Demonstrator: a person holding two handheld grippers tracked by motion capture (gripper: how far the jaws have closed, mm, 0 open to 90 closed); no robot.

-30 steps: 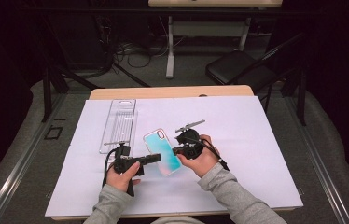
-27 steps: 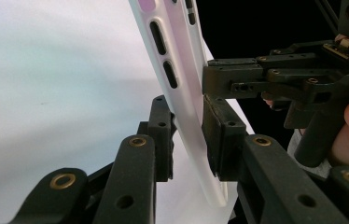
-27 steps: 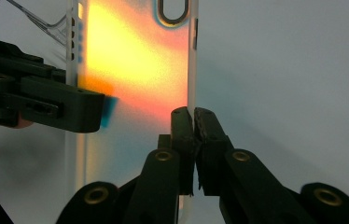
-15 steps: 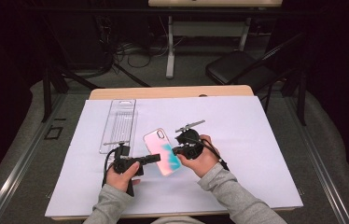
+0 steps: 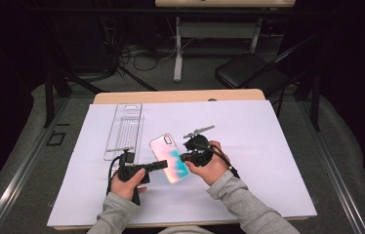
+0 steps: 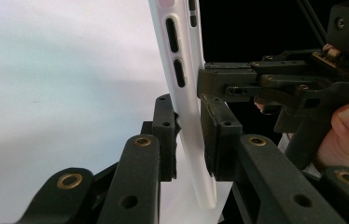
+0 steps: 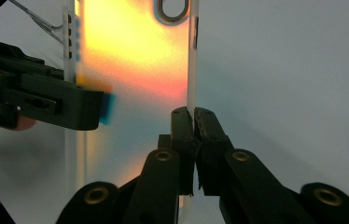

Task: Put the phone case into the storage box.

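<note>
An iridescent pink-and-teal phone case [image 5: 168,156] hangs just above the white sheet, held between both grippers. My left gripper [image 5: 160,165] reaches in from the left and is shut on the case's near long edge. In the left gripper view its pads clamp the white rim of the case [image 6: 186,70] from both sides, at the left gripper [image 6: 189,100]. My right gripper [image 5: 184,157] is shut on the opposite side wall. In the right gripper view the right gripper [image 7: 193,112] pinches that thin wall of the case [image 7: 130,60], with the left gripper [image 7: 46,102] across from it.
A clear plastic tray [image 5: 124,129] lies on the white sheet [image 5: 268,146] to the far left of the case. The wooden table edge [image 5: 180,96] runs behind it. A black chair [image 5: 249,73] and cables sit on the floor beyond.
The case's sheen has shifted from mostly teal to pink at its far end, as if tilted slightly. Both hands are in the same place.
</note>
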